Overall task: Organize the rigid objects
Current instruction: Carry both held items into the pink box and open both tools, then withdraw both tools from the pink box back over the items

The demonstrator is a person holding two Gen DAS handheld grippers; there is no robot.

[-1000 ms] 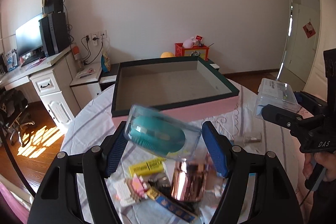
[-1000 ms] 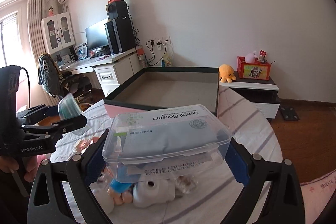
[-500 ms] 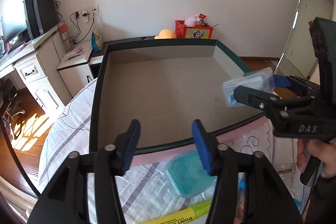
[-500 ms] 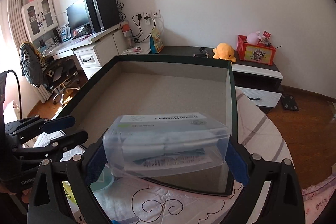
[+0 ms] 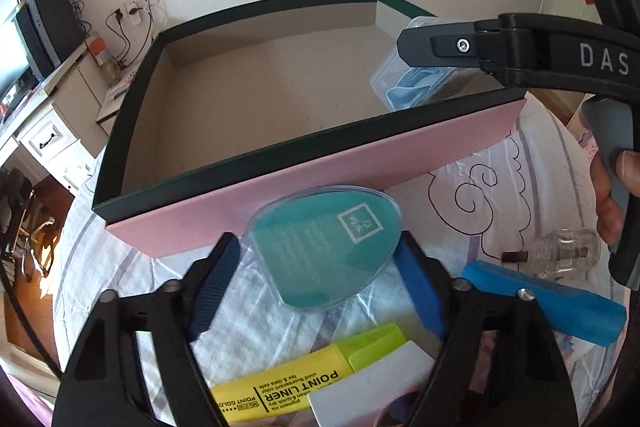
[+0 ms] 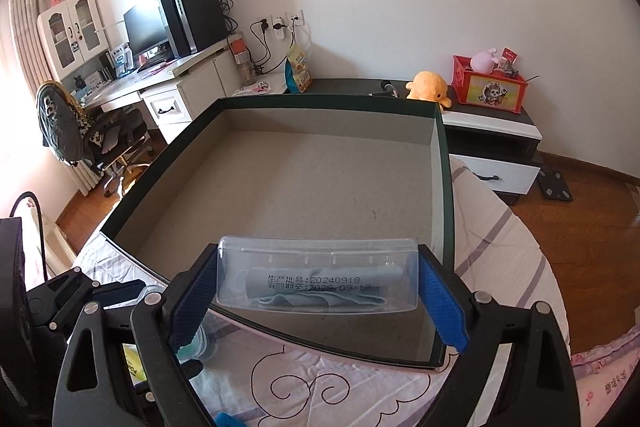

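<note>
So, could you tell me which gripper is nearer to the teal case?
Left. The left gripper straddles the teal case outside the box; the right gripper holds the clear container over the box.

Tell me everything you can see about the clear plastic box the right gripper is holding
The clear plastic box is a shallow rectangular case with rounded corners, transparent, holding folded pale blue packets; dark printed text runs across the side facing the camera. The right gripper clamps it by its short ends, each blue pad pressed against one. The box is held level over the near right corner of the big open box, at about rim height. Whether it rests on the floor inside cannot be told.
</note>
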